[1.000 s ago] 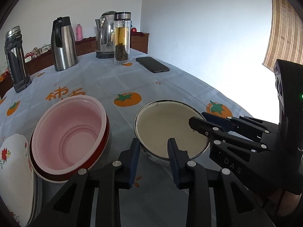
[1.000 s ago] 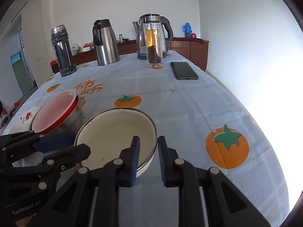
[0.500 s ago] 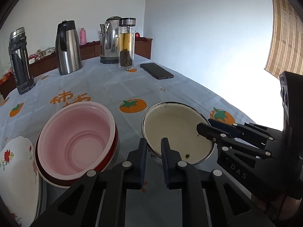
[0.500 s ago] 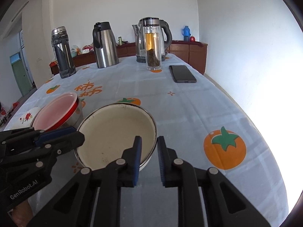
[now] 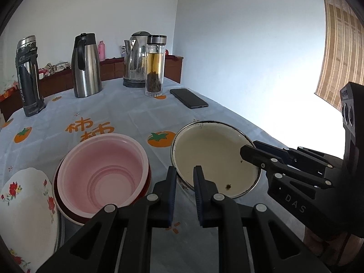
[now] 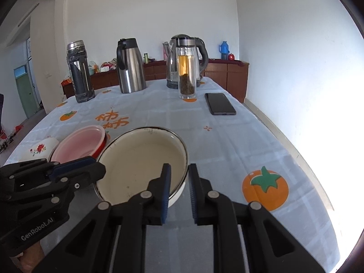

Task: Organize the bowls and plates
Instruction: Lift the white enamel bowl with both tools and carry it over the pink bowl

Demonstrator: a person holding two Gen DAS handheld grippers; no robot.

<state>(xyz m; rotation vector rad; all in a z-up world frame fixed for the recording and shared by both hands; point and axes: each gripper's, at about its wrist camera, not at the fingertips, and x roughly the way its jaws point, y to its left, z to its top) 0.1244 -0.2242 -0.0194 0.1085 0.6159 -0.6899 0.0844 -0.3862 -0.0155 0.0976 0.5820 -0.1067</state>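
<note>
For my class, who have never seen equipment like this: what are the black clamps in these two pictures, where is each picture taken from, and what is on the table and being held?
There is no robot. A person holds a hand-held clamp in each hand, each with a camera looking along its jaws. One picture is from the left gripper, the other from the right gripper. Both are shut on the rim of the cream enamel bowl, from opposite sides. Beside it on the table stand a pink bowl nested in a red one and a flowered plate. Farther back are flasks, a kettle, a tea bottle and a phone.
</note>
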